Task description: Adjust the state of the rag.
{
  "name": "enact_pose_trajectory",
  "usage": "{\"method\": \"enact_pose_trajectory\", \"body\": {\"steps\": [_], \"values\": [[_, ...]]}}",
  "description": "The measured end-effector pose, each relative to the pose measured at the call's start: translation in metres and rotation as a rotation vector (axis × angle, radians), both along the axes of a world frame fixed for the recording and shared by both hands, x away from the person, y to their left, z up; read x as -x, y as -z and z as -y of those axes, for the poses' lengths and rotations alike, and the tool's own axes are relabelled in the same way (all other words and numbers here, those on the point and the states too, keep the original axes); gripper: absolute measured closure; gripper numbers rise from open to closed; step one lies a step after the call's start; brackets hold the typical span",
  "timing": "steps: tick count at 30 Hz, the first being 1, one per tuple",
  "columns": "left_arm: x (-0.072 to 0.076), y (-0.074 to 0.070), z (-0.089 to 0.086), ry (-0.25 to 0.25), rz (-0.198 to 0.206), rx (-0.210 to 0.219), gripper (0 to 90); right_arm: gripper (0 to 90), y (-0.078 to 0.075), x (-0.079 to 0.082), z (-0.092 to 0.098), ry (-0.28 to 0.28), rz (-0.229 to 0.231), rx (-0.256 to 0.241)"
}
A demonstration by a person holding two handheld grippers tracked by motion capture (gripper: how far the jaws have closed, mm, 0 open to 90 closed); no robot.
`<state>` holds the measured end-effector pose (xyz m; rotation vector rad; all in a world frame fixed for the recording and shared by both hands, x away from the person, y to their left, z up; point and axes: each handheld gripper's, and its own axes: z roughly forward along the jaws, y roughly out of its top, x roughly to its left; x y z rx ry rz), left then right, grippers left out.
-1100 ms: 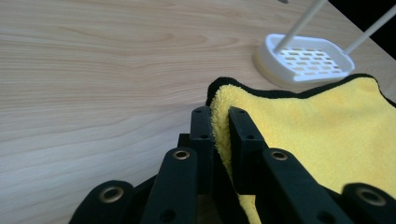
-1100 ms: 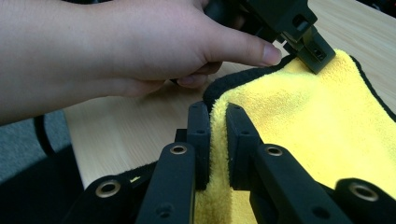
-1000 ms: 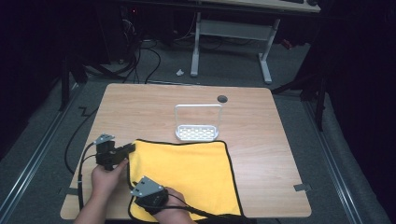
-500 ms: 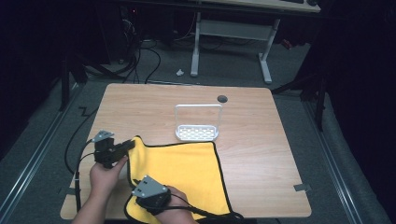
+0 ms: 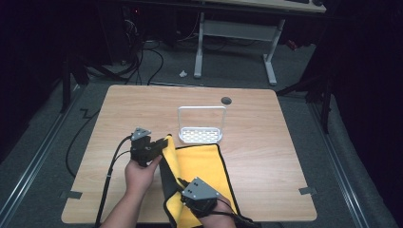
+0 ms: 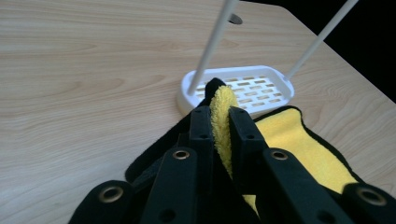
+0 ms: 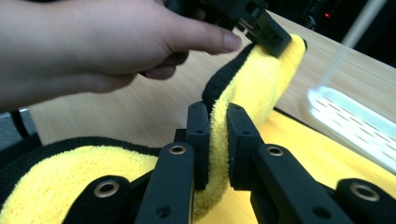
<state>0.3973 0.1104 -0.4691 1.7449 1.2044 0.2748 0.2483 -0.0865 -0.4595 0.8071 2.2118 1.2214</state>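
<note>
The yellow cloth (image 5: 202, 164) lies on the near half of the table (image 5: 266, 142), and its long axis runs from my side toward the far edge. Its left border is lifted from the wood and folded over toward the right, so this edge stands up as a ridge between my two grippers. The far end of the ridge points at the white rack (image 5: 200, 134).

My left gripper (image 6: 219, 109) has its jaws pressed on the far corner of the cloth, and a bit of yellow pile with black trim comes out above the jaw tips. My right gripper (image 7: 218, 112) pinches the same lifted edge nearer to me, with the cloth squeezed thin between both jaws. In the right gripper view my left hand (image 7: 93, 42) is above the ridge.

The white rack is a shallow tray with slots and a thin wire handle that rises over it. Nothing lies inside. It stands just beside the far edge of the cloth.

The cloth is soft and fluffy, bright yellow, with a black border all around.
</note>
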Motion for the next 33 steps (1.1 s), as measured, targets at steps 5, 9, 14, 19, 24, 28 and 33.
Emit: {"method": "enact_pose_trajectory", "body": {"steps": [5, 9, 14, 19, 24, 28, 33], "values": [[-0.005, 0.0, 0.029, 0.022, -0.01, -0.024, 80.4, 81.9, 0.003, 0.0, 0.029, 0.047, -0.009, 0.001], [-0.011, 0.0, 0.054, 0.049, -0.024, -0.06, 79.9, 81.9, 0.008, 0.0, 0.051, 0.082, -0.025, 0.007], [-0.017, 0.004, 0.083, 0.073, -0.042, -0.097, 79.0, 81.8, 0.014, 0.001, 0.074, 0.118, -0.054, 0.015], [-0.022, 0.01, 0.103, 0.077, -0.068, -0.112, 78.4, 81.5, 0.021, -0.001, 0.092, 0.153, -0.073, 0.031], [-0.026, 0.02, 0.117, 0.093, -0.079, -0.14, 72.0, 77.0, 0.033, -0.005, 0.109, 0.196, -0.116, 0.032], [-0.024, 0.02, 0.12, 0.108, -0.051, -0.079, 51.0, 67.1, 0.04, -0.005, 0.126, 0.25, -0.143, -0.002], [-0.019, 0.014, 0.12, 0.12, -0.026, -0.028, 43.7, 64.3, 0.034, -0.005, 0.139, 0.309, -0.102, -0.024]]}}
